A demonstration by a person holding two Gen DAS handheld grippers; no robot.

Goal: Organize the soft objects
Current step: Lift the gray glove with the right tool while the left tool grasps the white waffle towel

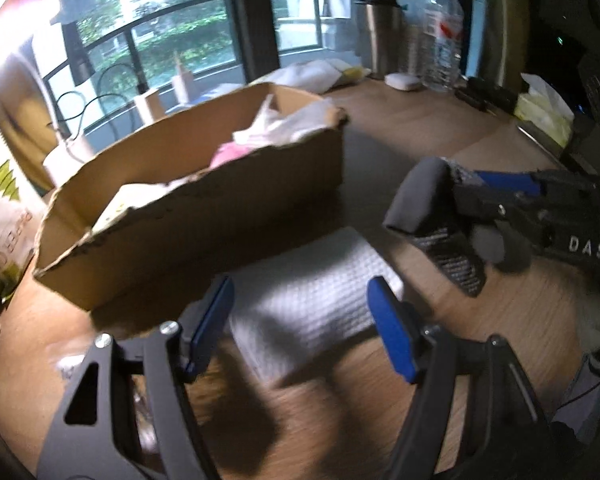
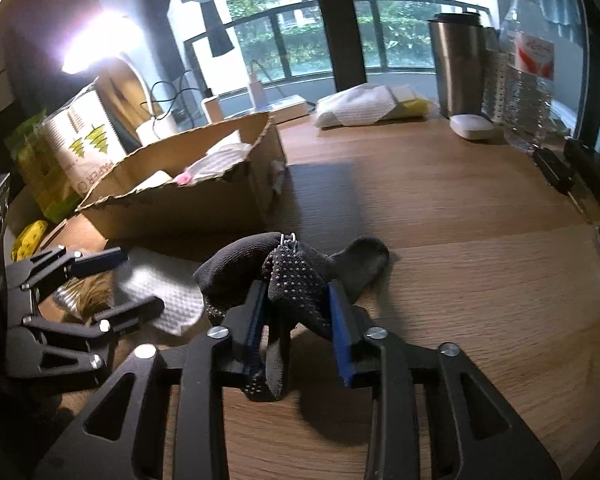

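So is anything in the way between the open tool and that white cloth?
Nothing visible is. The left tool is open, and the white cloth lies right ahead between its fingers. The cardboard box stands just behind the cloth, and the right tool, holding the dark glove, is off to the side.

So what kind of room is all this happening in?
Probably a home, likely an apartment: a wooden table stands by big windows onto a railed balcony with trees beyond. Everyday clutter sits around: a steel travel mug, a water bottle and a cardboard box of soft items.
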